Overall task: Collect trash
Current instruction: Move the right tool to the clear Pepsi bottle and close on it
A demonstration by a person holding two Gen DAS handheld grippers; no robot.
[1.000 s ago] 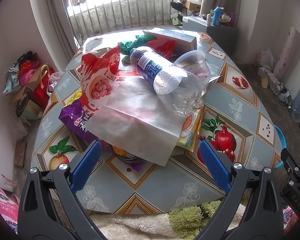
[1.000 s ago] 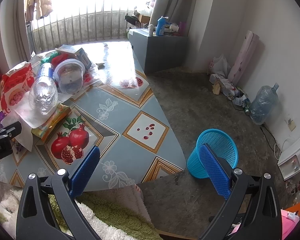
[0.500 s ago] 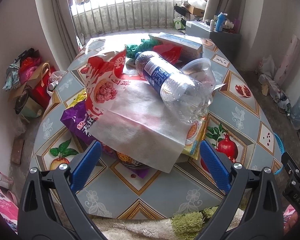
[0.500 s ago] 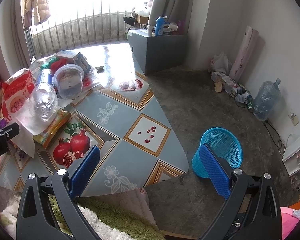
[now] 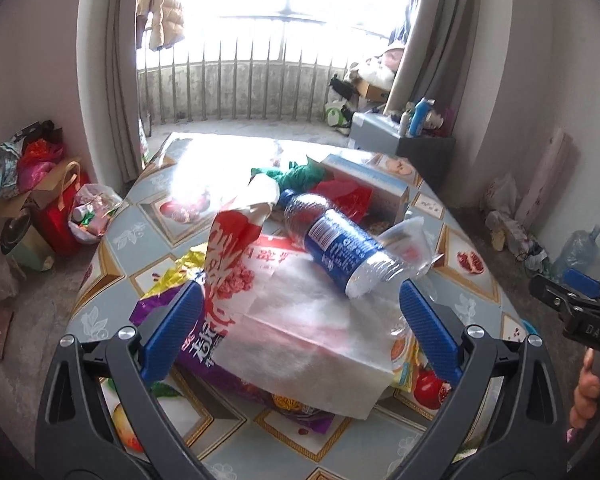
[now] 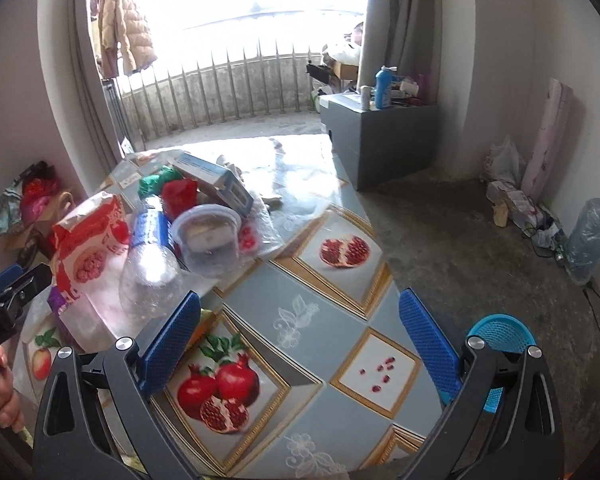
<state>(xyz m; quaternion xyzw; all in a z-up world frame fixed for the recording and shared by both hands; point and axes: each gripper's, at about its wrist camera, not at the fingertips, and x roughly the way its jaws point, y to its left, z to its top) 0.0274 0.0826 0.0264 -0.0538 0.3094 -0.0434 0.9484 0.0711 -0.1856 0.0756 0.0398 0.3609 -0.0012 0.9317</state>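
A pile of trash lies on the tiled table (image 5: 472,292): a clear plastic bottle (image 5: 340,246) with a blue label, a red and white paper bag (image 5: 236,268) with a white sheet, a purple wrapper (image 5: 204,356), a clear plastic tub (image 6: 206,240), a blue carton (image 5: 364,182) and green and red bags. My left gripper (image 5: 300,332) is open and empty, just short of the pile. My right gripper (image 6: 300,344) is open and empty above the table (image 6: 320,320), right of the pile. A blue mesh waste basket (image 6: 500,336) stands on the floor to the right.
A grey cabinet (image 6: 380,136) with bottles stands behind the table. Bags (image 5: 40,184) are heaped on the floor at left. A large water jug (image 6: 590,236) and rubbish lie by the right wall. A balcony railing is at the back.
Both grippers have moved forward and tilted up toward the table; the trash pile is closer to the left gripper. Both remain open.
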